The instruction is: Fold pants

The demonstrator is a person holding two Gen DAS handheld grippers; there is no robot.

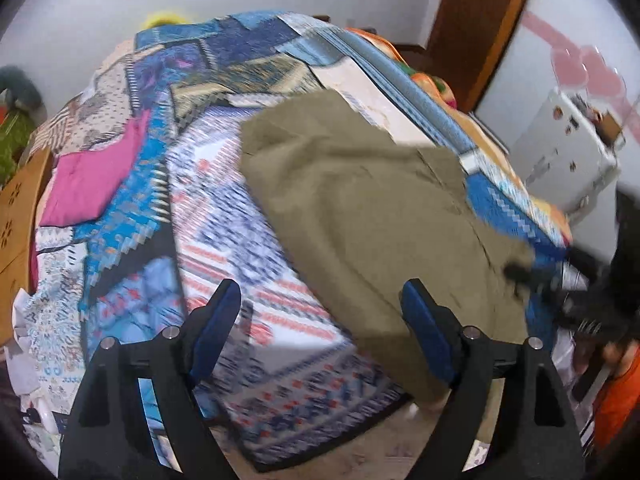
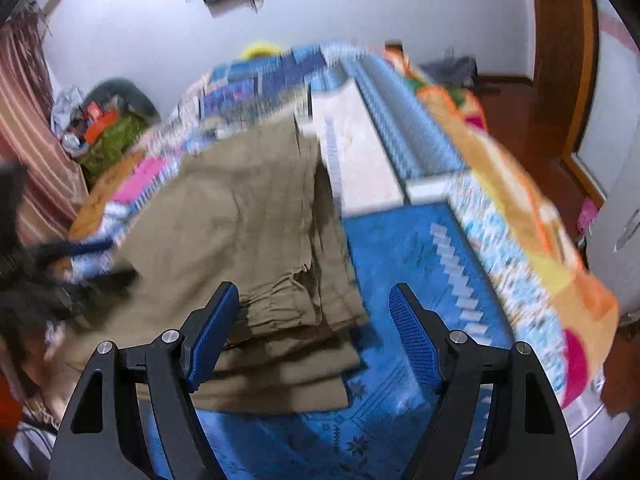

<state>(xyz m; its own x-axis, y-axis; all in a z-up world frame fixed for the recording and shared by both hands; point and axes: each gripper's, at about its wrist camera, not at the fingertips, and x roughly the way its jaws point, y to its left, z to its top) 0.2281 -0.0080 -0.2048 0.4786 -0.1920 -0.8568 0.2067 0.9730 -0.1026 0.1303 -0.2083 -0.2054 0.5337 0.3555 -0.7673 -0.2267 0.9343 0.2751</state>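
Pants (image 1: pixel 360 208): olive-khaki, matte woven cloth, lying on the bed, toward its right side. In the right wrist view the pants (image 2: pixel 248 216) are folded into stacked layers; several edges step out one below another at the near end, with a seam and a pocket-like flap visible near the fold. Surface shows soft creases. Both views motion-blurred, so finer detail cannot be read.

Underneath: patchwork bedspread (image 1: pixel 224 216) in blue, white and red patterns. A pink cloth (image 1: pixel 92 184) lies well apart, on the left.

Left gripper (image 1: pixel 320 320): jaws wide, holding nothing. Right gripper (image 2: pixel 314 328): jaws wide, empty, above the pants' near edge.
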